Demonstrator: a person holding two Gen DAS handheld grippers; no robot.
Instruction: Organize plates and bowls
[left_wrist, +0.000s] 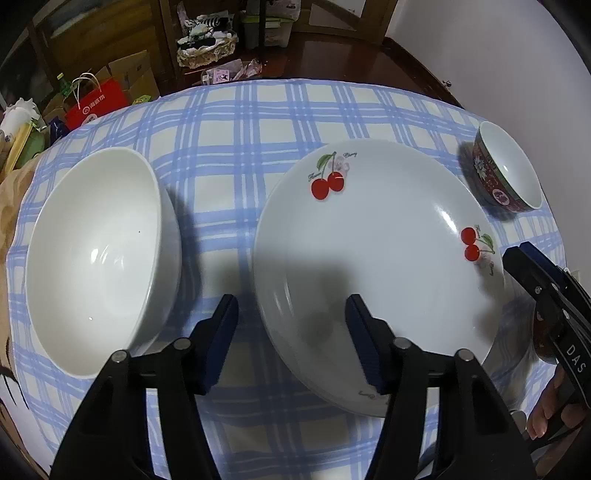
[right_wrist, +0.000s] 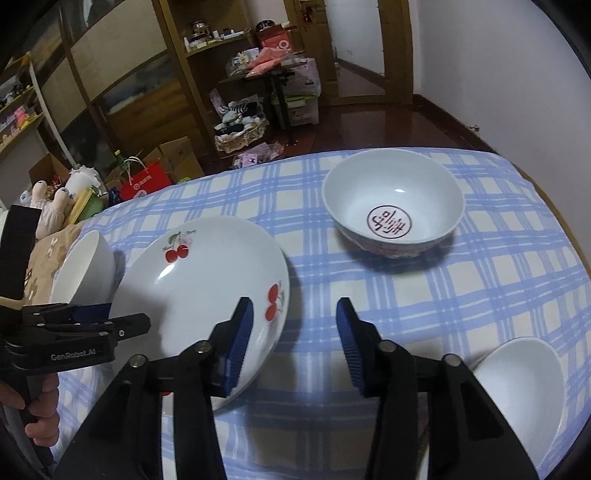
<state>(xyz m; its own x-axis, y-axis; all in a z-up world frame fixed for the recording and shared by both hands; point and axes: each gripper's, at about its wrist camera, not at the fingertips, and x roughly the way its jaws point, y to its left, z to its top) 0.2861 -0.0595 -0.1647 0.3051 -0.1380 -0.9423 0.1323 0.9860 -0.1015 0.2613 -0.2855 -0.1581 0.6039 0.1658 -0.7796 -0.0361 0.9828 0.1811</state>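
Observation:
A large white plate with red cherries (left_wrist: 376, 266) (right_wrist: 207, 280) lies on the blue checked tablecloth (left_wrist: 229, 155). My left gripper (left_wrist: 291, 317) is open and straddles the plate's left rim, one finger over the plate, the other over the cloth. My right gripper (right_wrist: 295, 314) is open too and straddles the right rim in the same way. Neither pair of pads touches the plate. A plain white bowl (left_wrist: 96, 258) (right_wrist: 86, 269) stands left of the plate. A red patterned bowl (left_wrist: 506, 173) (right_wrist: 393, 206) with a red mark inside stands to the far right.
Another white bowl (right_wrist: 521, 387) sits at the near right table edge. A stuffed toy (right_wrist: 48, 210) lies past the left edge. Beyond the table are a red paper bag (right_wrist: 144, 181), cardboard boxes, a basket (right_wrist: 240, 136) and shelves. A person's hand (right_wrist: 40, 413) holds the left gripper's handle.

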